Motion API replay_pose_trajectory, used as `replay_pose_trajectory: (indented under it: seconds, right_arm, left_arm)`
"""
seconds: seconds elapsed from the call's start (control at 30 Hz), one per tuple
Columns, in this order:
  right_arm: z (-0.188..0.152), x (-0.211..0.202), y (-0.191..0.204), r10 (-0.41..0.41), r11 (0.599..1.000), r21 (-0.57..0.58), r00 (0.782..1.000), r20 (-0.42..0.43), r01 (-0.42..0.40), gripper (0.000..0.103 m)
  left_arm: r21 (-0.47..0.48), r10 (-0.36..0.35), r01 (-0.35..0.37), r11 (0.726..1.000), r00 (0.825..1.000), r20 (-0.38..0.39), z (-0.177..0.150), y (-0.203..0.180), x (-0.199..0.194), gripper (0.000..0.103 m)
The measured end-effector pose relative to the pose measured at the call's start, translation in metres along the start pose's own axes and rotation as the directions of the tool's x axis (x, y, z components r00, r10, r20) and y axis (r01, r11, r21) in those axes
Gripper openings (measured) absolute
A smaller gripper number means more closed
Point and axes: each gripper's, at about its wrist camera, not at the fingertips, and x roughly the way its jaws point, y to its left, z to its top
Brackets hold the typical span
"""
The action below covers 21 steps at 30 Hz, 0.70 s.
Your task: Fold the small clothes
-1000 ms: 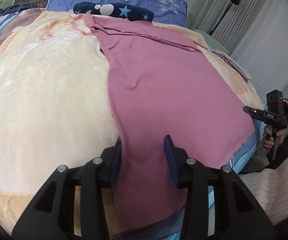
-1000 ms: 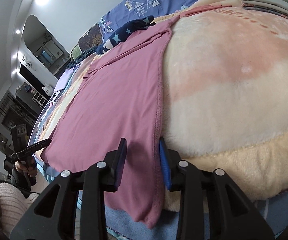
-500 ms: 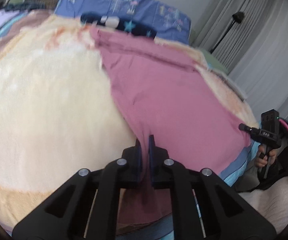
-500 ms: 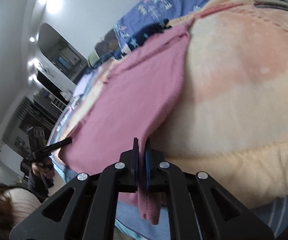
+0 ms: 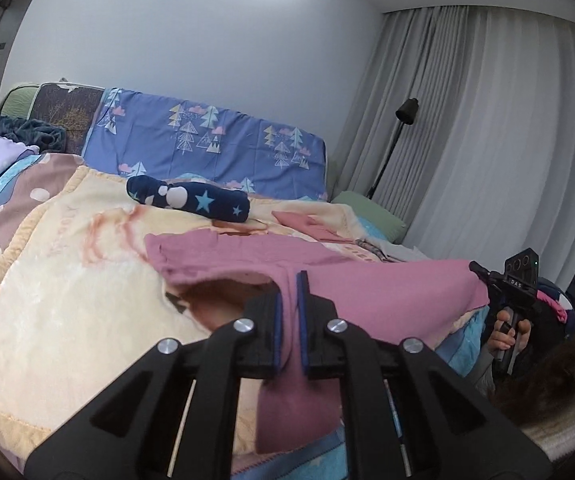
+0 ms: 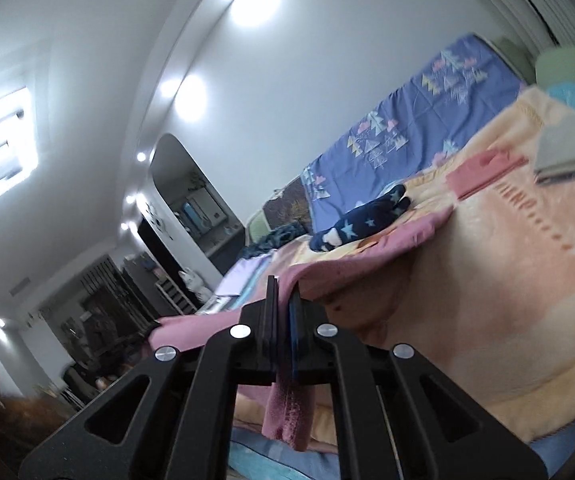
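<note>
A pink garment (image 5: 387, 292) lies on the cream blanket (image 5: 67, 300) of a bed, its near edge lifted off the blanket. My left gripper (image 5: 289, 280) is shut on the garment's near left edge, and a flap hangs below the jaws. My right gripper (image 6: 283, 292) is shut on the near right edge of the same garment (image 6: 347, 268), and a strip of cloth hangs under it. In the left wrist view the right gripper (image 5: 503, 284) shows at the far right, at the garment's raised corner.
A navy star-print roll (image 5: 187, 198) lies at the far end of the blanket. A folded pink item (image 5: 307, 224) and folded clothes (image 6: 567, 148) sit at the far right. A blue pillow (image 5: 207, 148) stands behind. A floor lamp (image 5: 399, 128) and curtains are to the right.
Both grippers closed on the garment's near edge, then lifted it up off the blanket. The garment now hangs stretched between them, with the blanket showing under it.
</note>
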Motion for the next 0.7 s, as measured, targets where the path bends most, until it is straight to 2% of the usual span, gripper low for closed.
replay_pose_trajectory:
  seconds: [0.07,0.2,0.37,0.53,0.6,0.7]
  right_arm:
    - [-0.006,0.011,-0.006,-0.057,0.998,0.007,0.997,-0.044,0.057,0.005]
    - [-0.010,0.040,-0.028,-0.071,0.994,0.075,0.994,-0.086,0.078,0.005]
    - [0.012,0.080,-0.043,-0.144,0.987,0.053,0.986,-0.088,0.149,0.005]
    - [0.039,0.146,-0.067,-0.238,0.971,0.001,0.962,-0.131,0.240,0.005]
    - [0.046,0.174,-0.086,-0.264,0.963,0.018,0.951,-0.159,0.270,0.005]
    - [0.046,0.210,-0.118,-0.307,0.945,0.047,0.928,-0.213,0.323,0.004]
  left_arm:
    - [-0.004,0.015,-0.015,1.000,0.999,-0.041,-0.007,0.001,0.011,0.007]
    - [-0.057,0.033,-0.040,0.998,0.993,-0.117,-0.015,0.021,0.043,0.007]
    - [-0.079,0.066,-0.078,0.994,0.988,-0.139,-0.004,0.045,0.074,0.007]
    - [-0.065,0.149,-0.160,0.985,0.978,-0.143,0.019,0.073,0.122,0.009]
    - [-0.060,0.171,-0.183,0.981,0.972,-0.161,0.024,0.086,0.146,0.009]
    - [-0.104,0.175,-0.199,0.975,0.963,-0.205,0.026,0.113,0.186,0.009]
